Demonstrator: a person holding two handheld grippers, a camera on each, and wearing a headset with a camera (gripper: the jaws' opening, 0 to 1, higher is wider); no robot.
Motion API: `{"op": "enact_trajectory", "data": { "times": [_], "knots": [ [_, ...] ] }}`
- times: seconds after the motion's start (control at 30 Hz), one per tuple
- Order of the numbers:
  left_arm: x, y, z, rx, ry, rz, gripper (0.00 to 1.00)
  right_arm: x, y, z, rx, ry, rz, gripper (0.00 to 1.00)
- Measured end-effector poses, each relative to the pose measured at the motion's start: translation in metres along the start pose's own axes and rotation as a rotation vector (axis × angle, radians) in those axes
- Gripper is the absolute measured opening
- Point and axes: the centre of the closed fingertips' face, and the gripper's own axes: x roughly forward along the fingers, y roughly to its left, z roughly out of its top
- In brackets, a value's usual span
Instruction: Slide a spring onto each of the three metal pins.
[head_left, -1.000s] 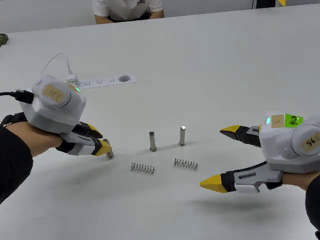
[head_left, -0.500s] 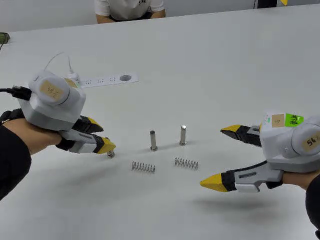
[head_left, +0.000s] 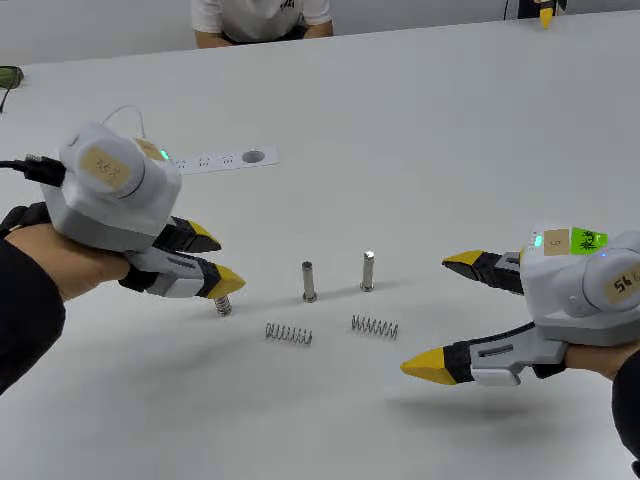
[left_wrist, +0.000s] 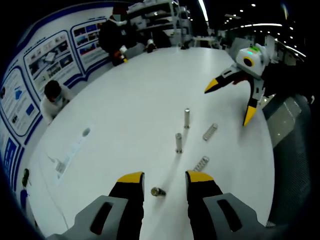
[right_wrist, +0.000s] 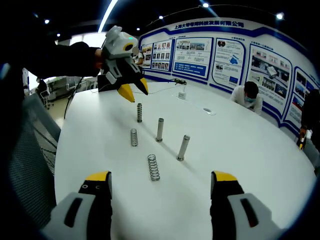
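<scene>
My right gripper (head_left: 437, 313) hangs spread wide beside the first loose spring (head_left: 375, 326) and the second loose spring (head_left: 289, 333), both flat on the table (head_left: 450, 150). My left gripper (head_left: 222, 262), jaws parted, half hides the spring-wrapped pin (head_left: 222, 305) under its tip. Just beyond the springs, the middle pin (head_left: 308, 281) and the right pin (head_left: 368, 271) stand upright and bare.

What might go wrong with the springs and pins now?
1. The left gripper hangs open right by the pin that wears a spring; a bump might tip it over.
2. Two springs lie flat on the table; they may roll or slip when the right gripper pinches one.
3. The two bare pins stand thin and upright; a crooked push with a spring might knock one down.
</scene>
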Motion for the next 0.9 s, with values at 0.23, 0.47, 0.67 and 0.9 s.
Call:
{"op": "enact_trajectory", "data": {
  "times": [0.23,0.47,0.67,0.9],
  "knots": [
    [0.002,-0.012,0.008,0.038,-0.007,-0.029,0.31,0.000,0.000,0.000,0.001,0.000,0.000,0.83],
    [0.005,-0.023,0.012,0.072,-0.003,-0.061,0.31,0.000,0.000,0.000,0.001,-0.002,0.001,0.83],
    [0.011,-0.036,0.012,0.102,0.009,-0.097,0.29,0.000,0.000,0.000,0.000,-0.001,0.003,0.83],
    [0.019,-0.051,0.009,0.145,0.035,-0.137,0.26,0.000,0.001,0.001,0.002,-0.002,0.004,0.83]
  ]
}}
